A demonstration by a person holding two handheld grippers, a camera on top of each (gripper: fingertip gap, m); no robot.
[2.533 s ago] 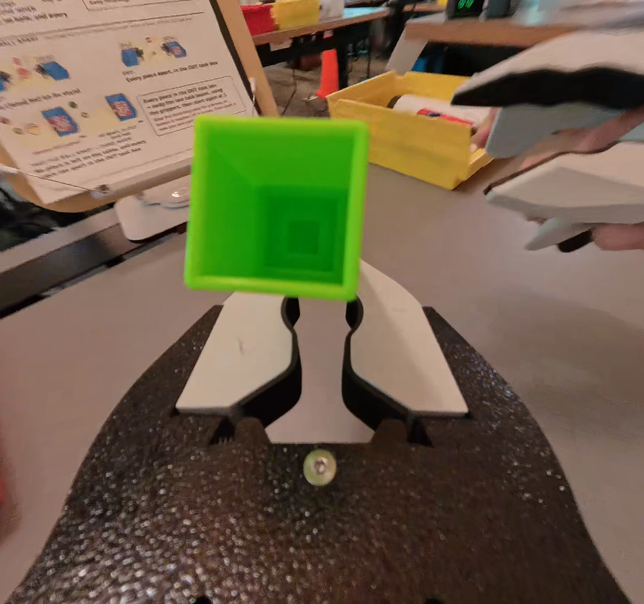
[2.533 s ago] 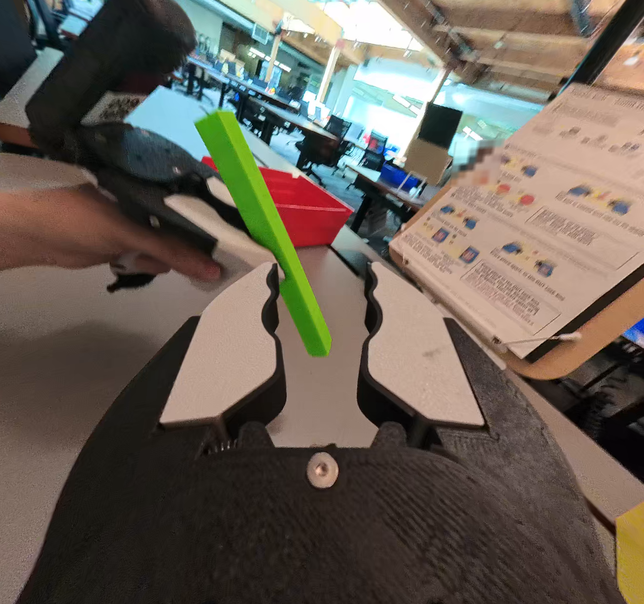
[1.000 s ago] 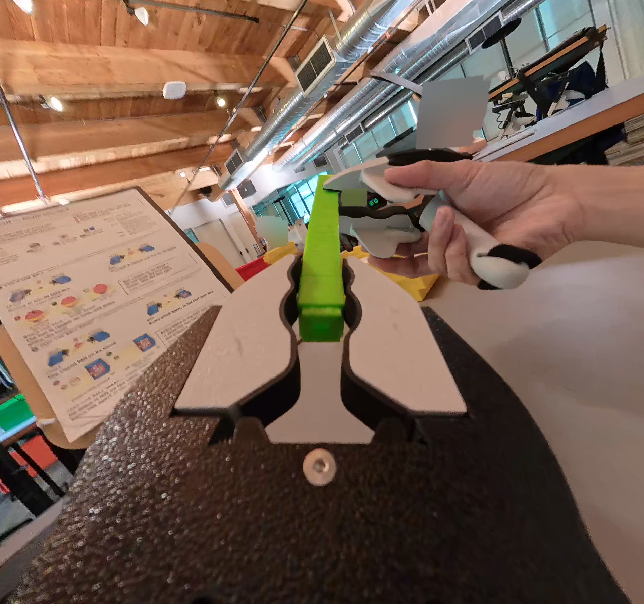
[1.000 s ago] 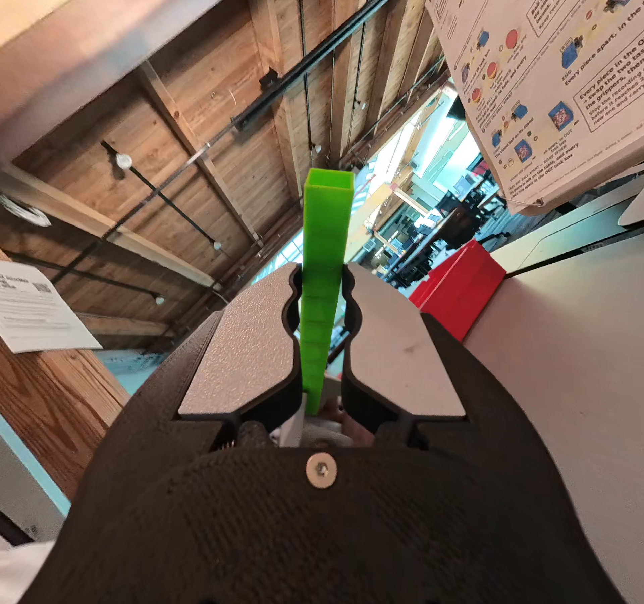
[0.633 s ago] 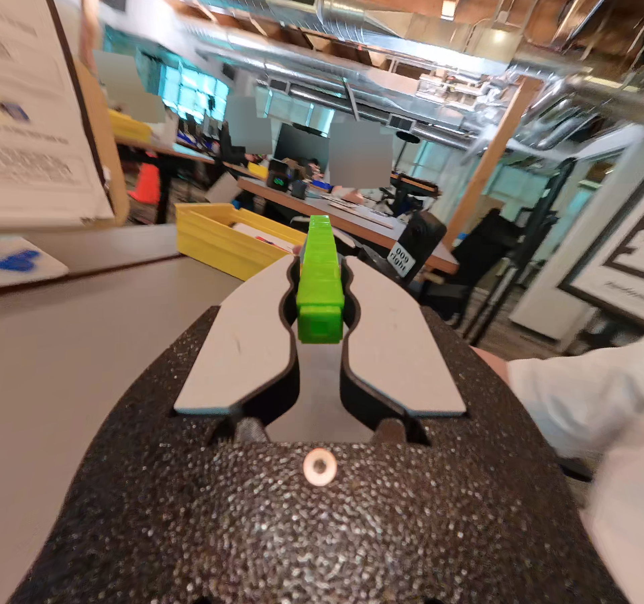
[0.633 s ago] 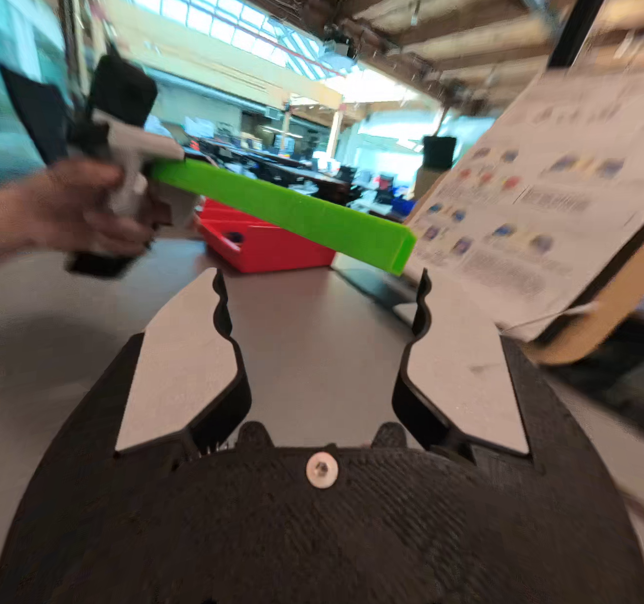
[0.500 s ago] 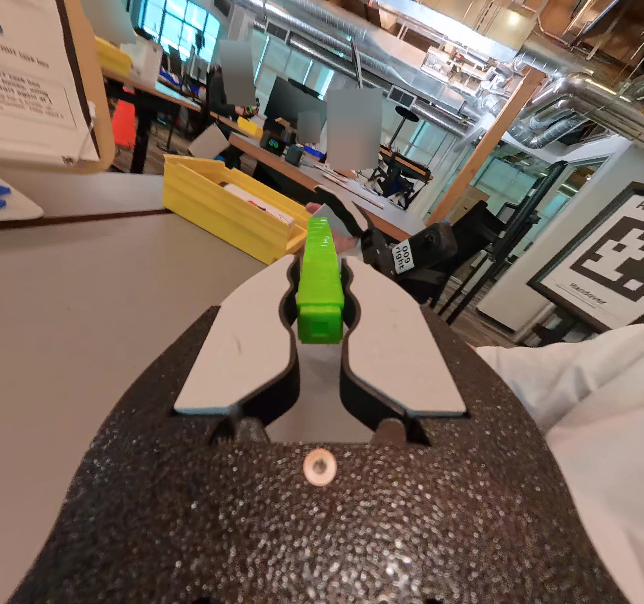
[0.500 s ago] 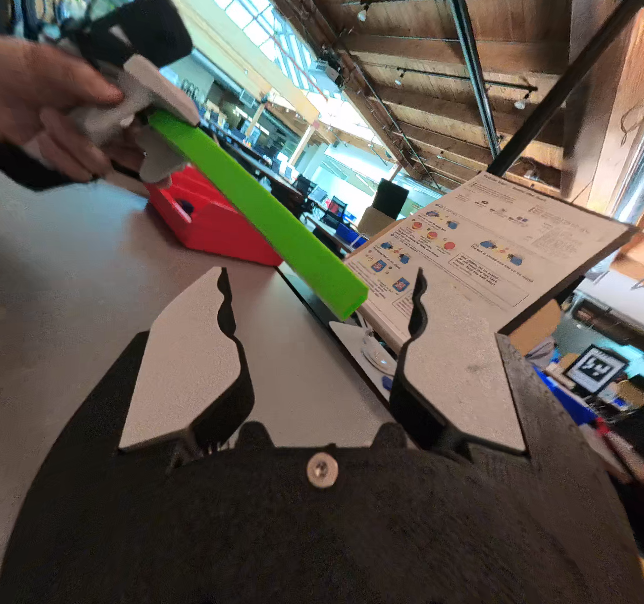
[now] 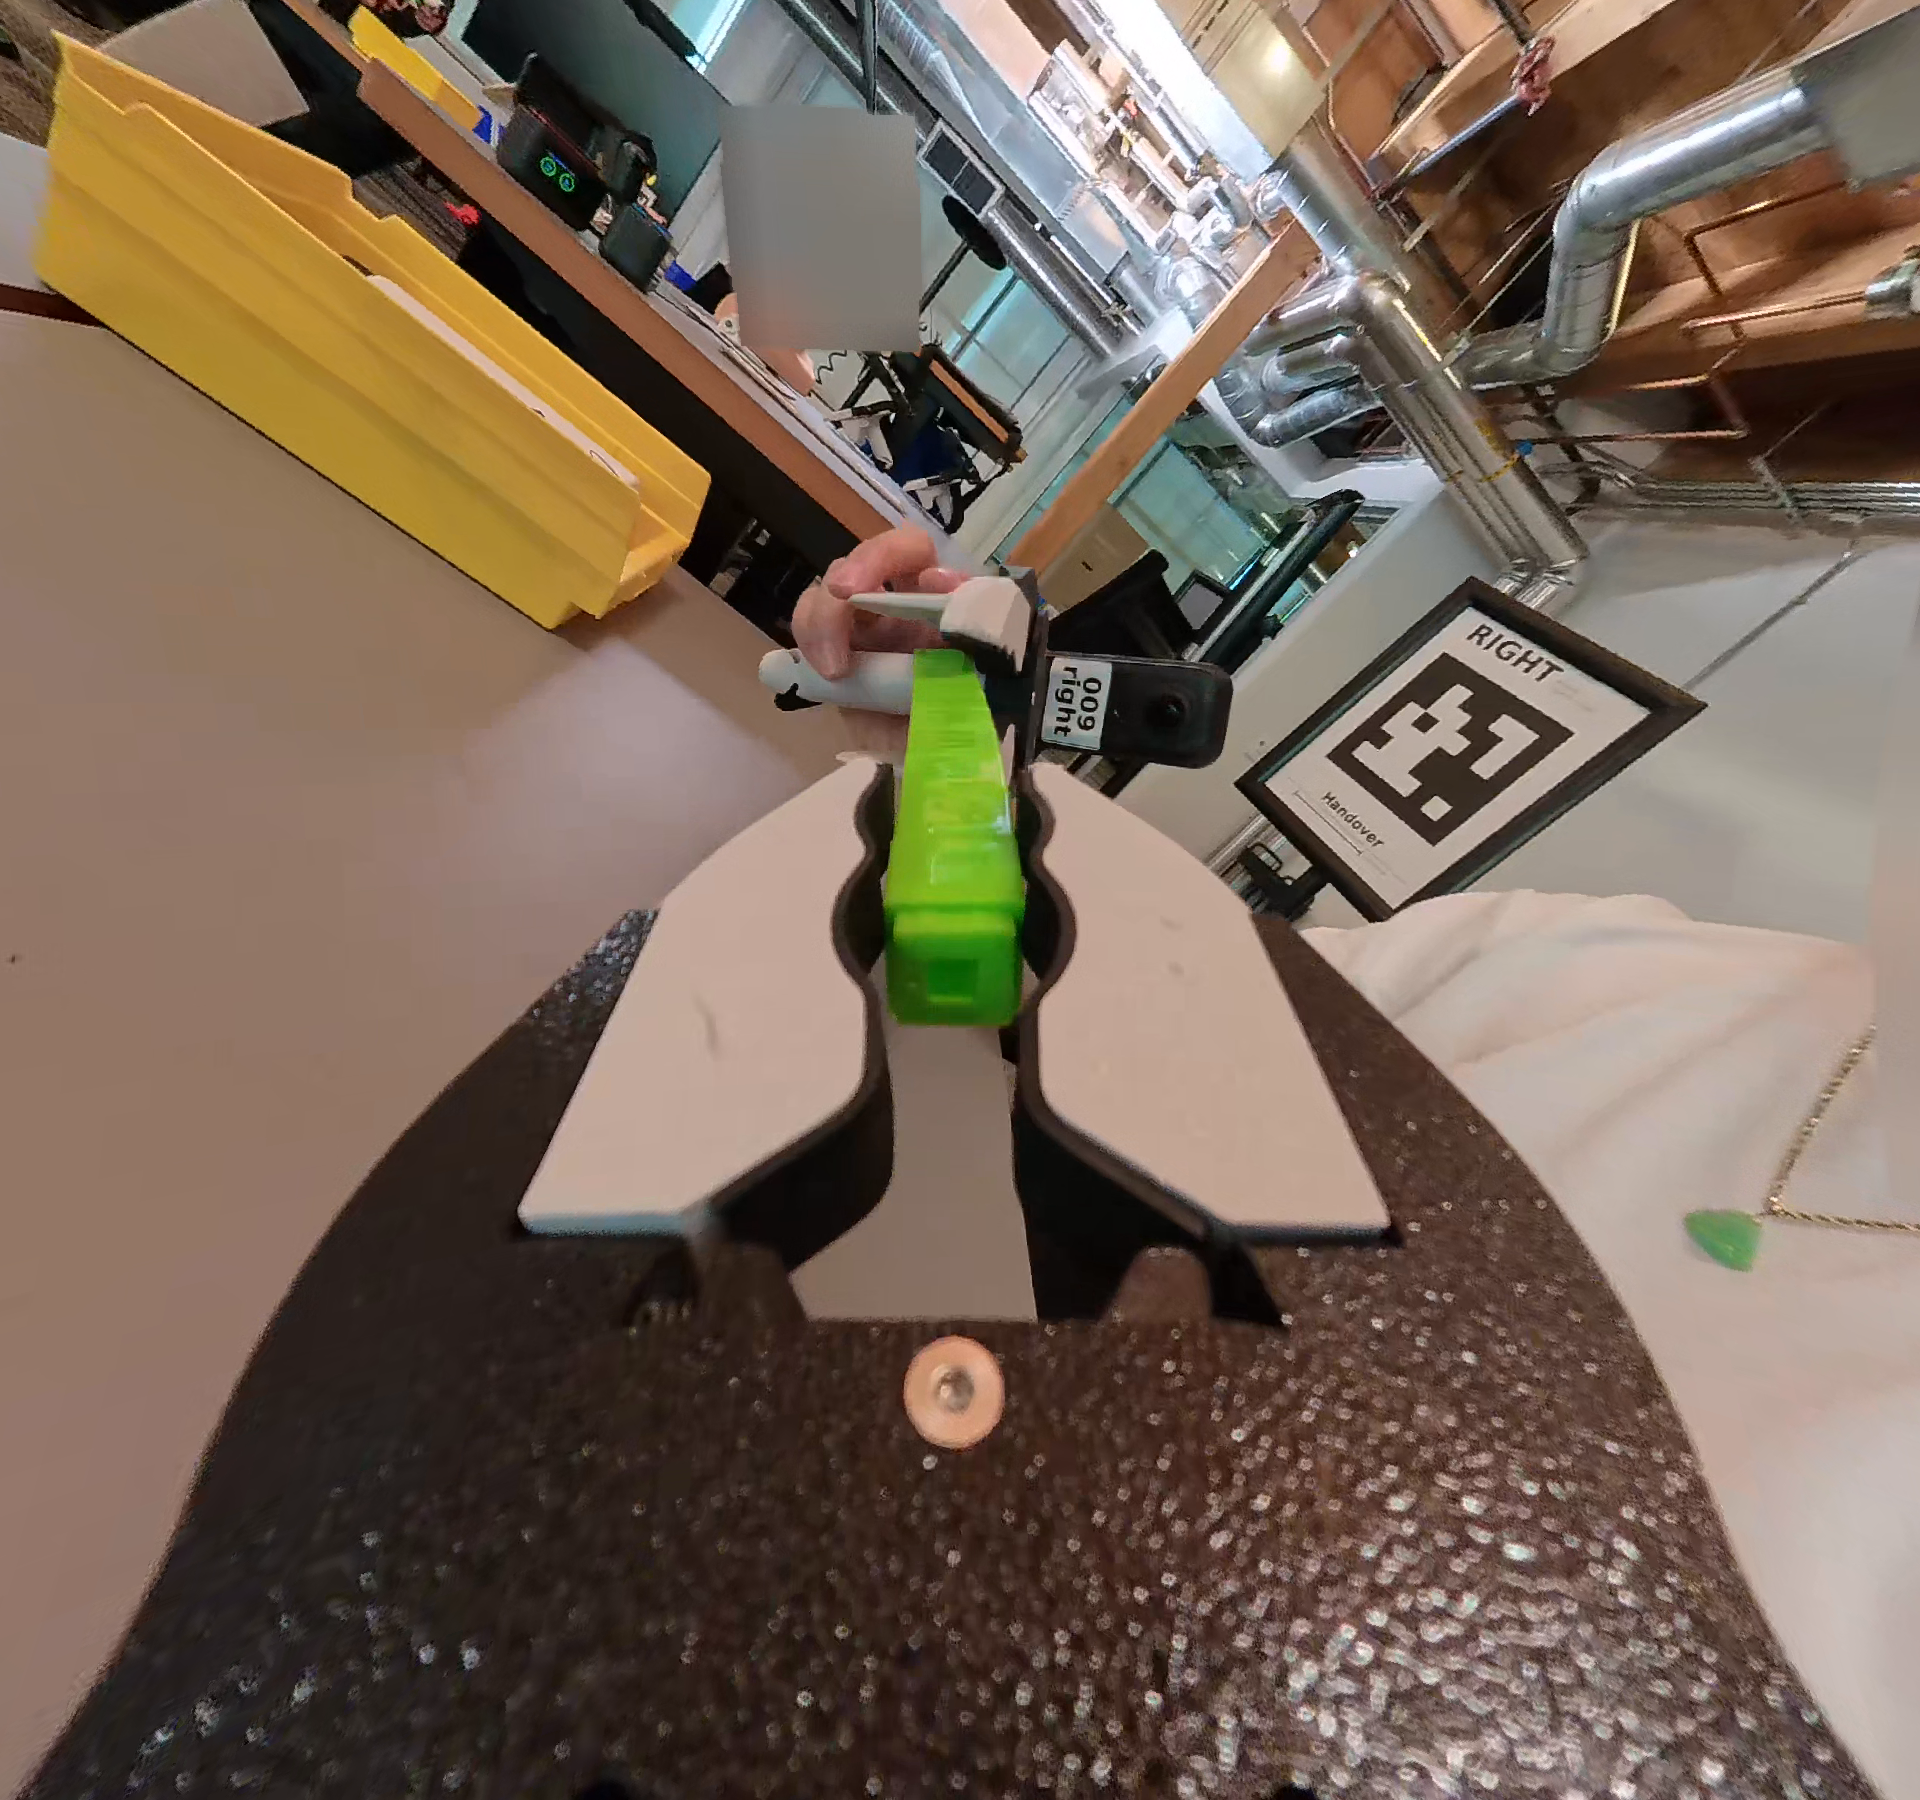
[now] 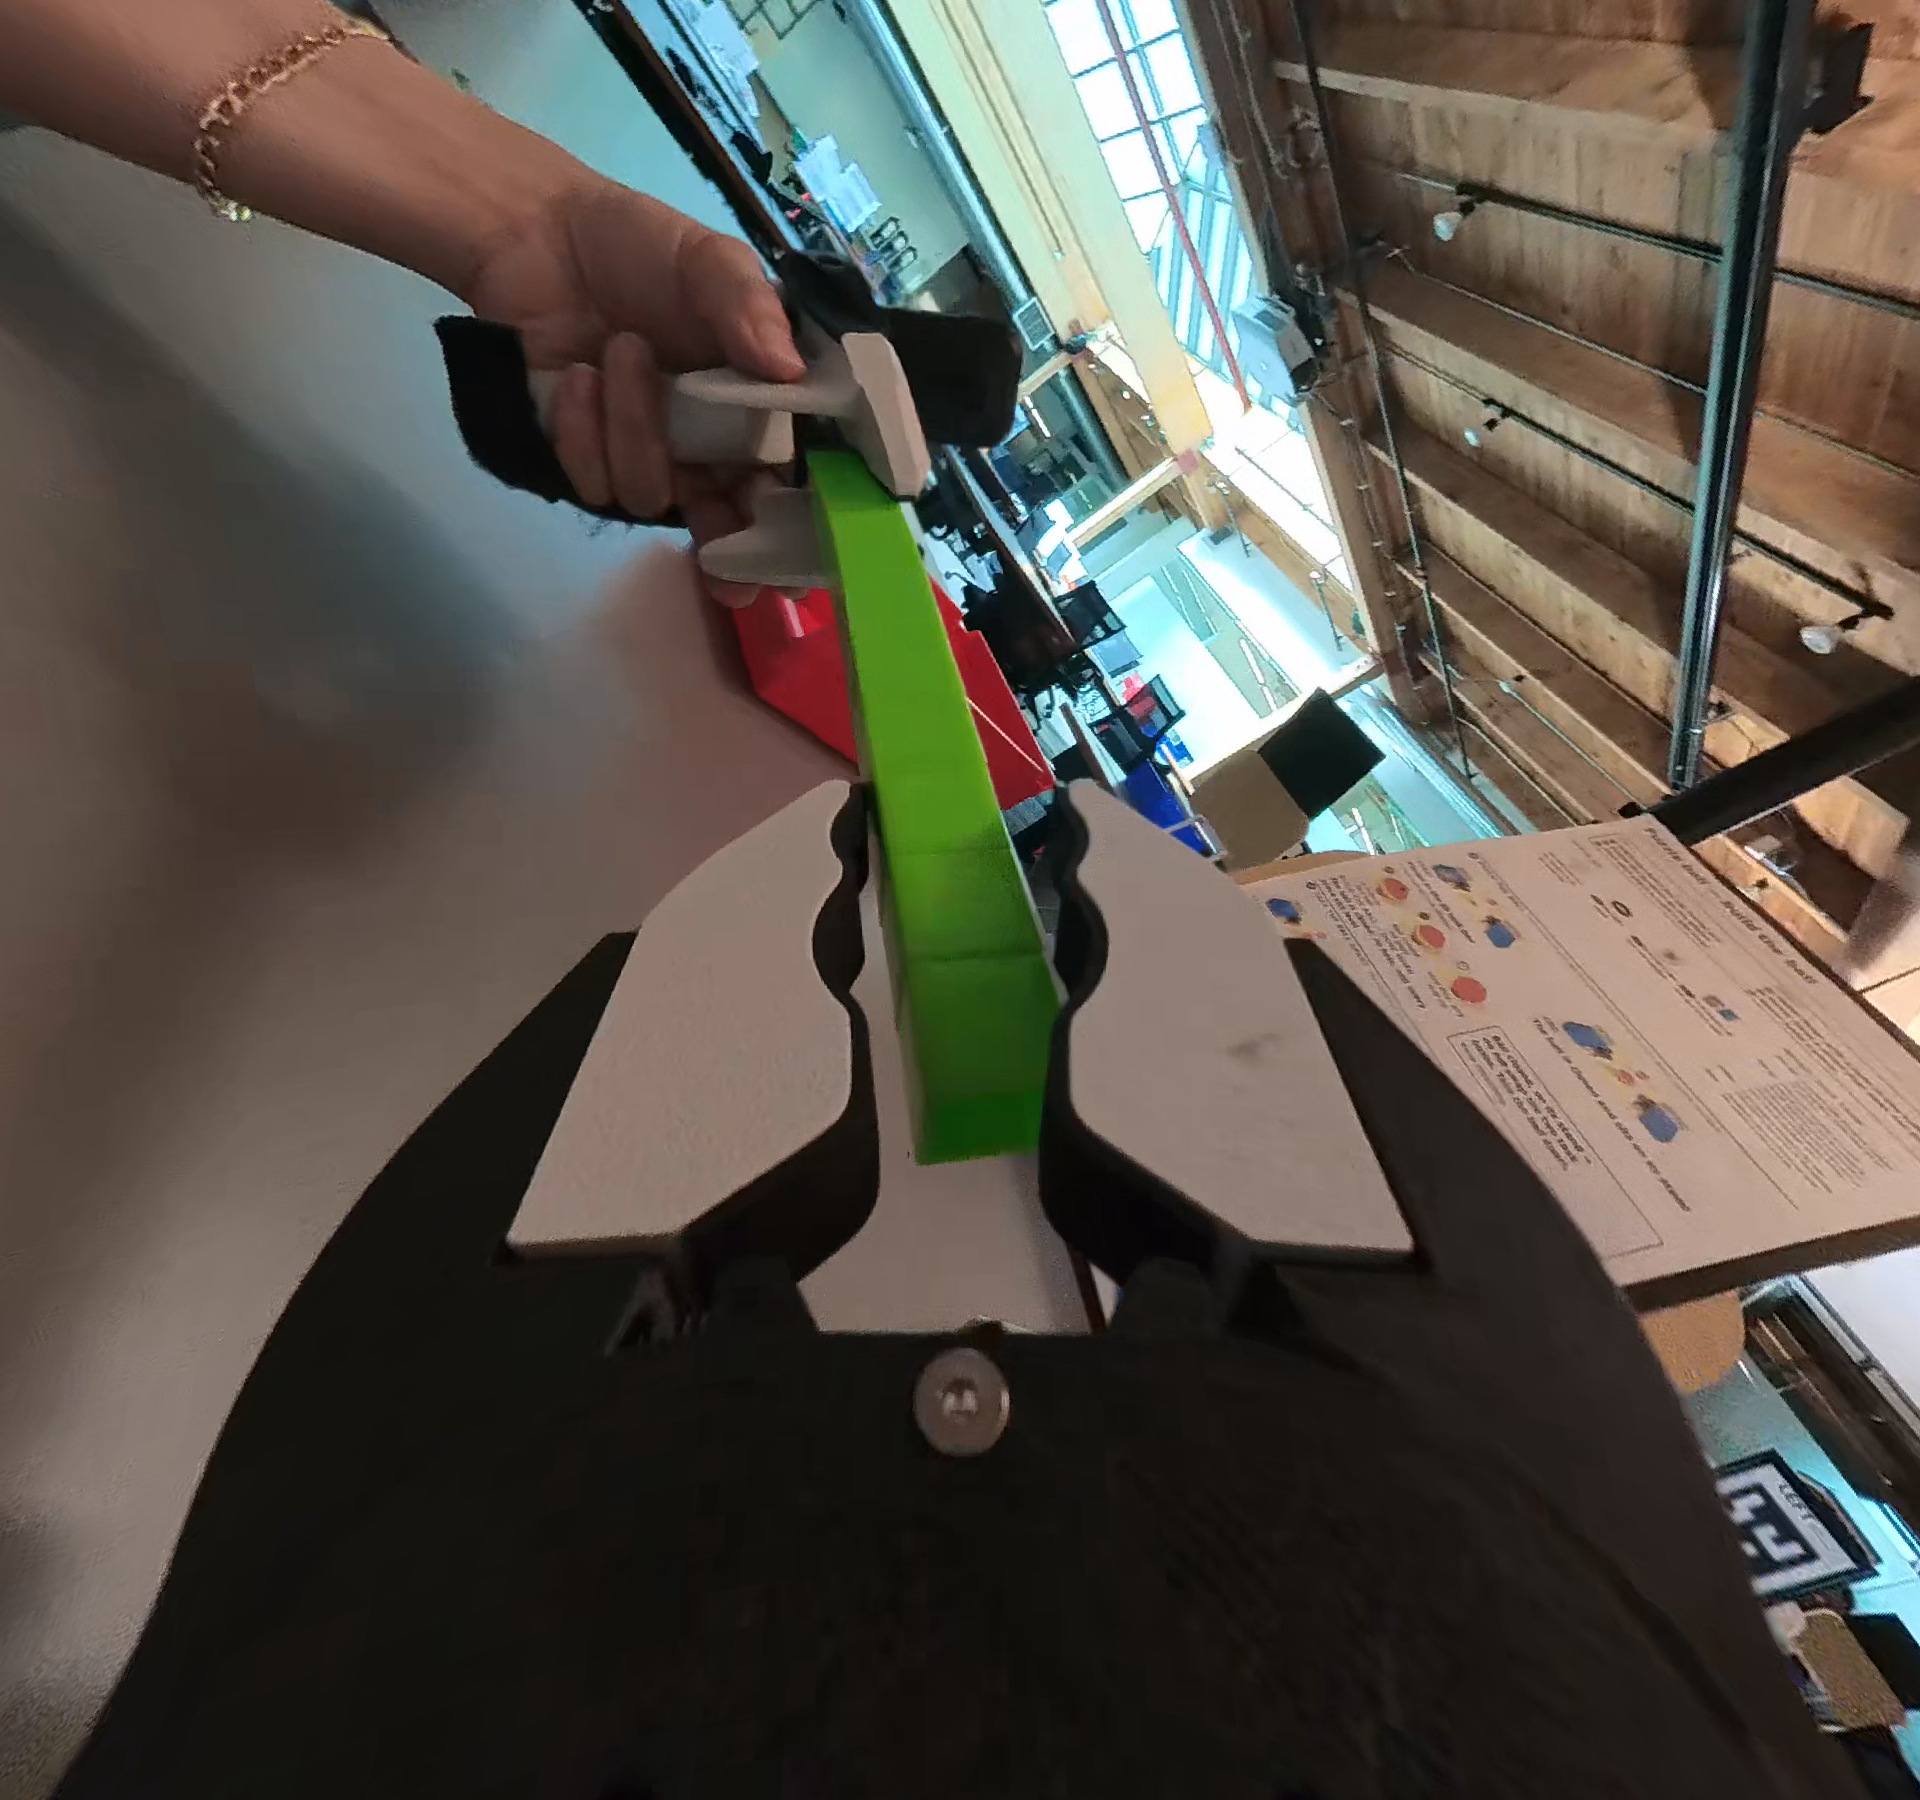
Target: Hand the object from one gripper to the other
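A long bright green square bar (image 9: pixel 951 867) that tapers toward one end hangs in the air between both grippers. My left gripper (image 9: pixel 951 794) is shut on its narrow end. My right gripper (image 10: pixel 961 800) has its fingers closed against the sides of the wide end (image 10: pixel 935 763), with only a thin sliver of light at its left finger. Each gripper shows in the other's view at the bar's far end: the right one (image 9: pixel 966 628) in the left wrist view, the left one (image 10: pixel 831 462), held by a hand, in the right wrist view.
A yellow bin (image 9: pixel 312 316) stands at the far edge of the beige table (image 9: pixel 260 711). A red bin (image 10: pixel 800 670) sits behind the bar. An instruction board (image 10: pixel 1558 1023) leans at the right. A framed marker sign (image 9: pixel 1455 753) and a person's white top (image 9: pixel 1558 1075) are close by.
Half a second ago my right gripper was wide open beside the bar. It has now moved onto the bar's wide end and closed. My left gripper has kept its hold while both swung round.
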